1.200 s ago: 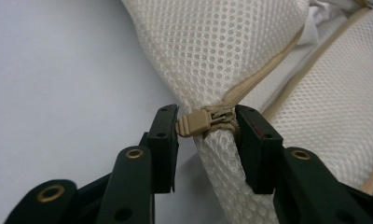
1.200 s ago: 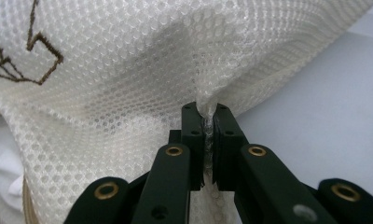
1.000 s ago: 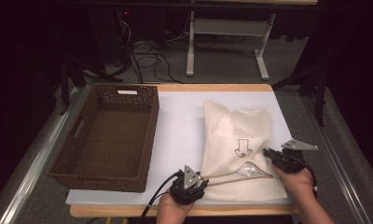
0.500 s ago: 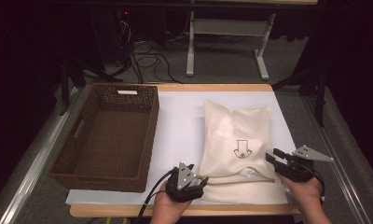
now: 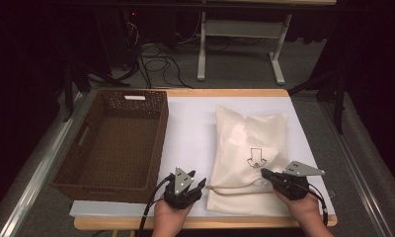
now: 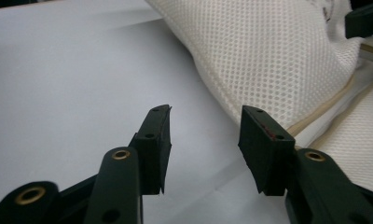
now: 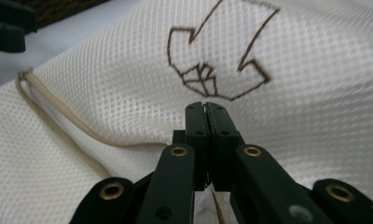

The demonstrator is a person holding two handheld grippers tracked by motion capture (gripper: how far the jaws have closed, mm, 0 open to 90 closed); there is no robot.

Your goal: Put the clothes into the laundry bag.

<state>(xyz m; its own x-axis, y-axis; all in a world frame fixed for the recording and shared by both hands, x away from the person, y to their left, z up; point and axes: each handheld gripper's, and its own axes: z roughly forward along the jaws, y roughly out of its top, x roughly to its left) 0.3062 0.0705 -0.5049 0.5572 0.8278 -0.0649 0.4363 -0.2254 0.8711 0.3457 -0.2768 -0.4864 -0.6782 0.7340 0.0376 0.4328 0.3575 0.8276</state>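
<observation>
A cream mesh bag (image 5: 250,143) with a brown arrow print (image 7: 217,60) lies flat on the white table cover. Its beige drawstring (image 5: 232,190) runs along the near hem. My right gripper (image 5: 264,174) is at the bag's near right corner. Its jaws (image 7: 205,109) have just closed and stand shut where the drawstring (image 7: 82,123) disappears behind them. My left gripper (image 5: 201,183) sits just left of the bag's near left corner. Its jaws (image 6: 205,126) have just been closing. They are still apart over bare table, with nothing between them and the mesh bag (image 6: 278,60) beside them.
A brown wicker basket (image 5: 158,148) stands on the left half of the table, close to my left gripper. The table's wooden front edge (image 5: 235,222) runs just under both hands. Cables and a white desk frame (image 5: 240,34) lie on the floor beyond.
The drawstring, first stretched between both grippers, now lies slack on the bag. My right gripper swung out to the right and came back to the hem. My left gripper drew slightly left.
</observation>
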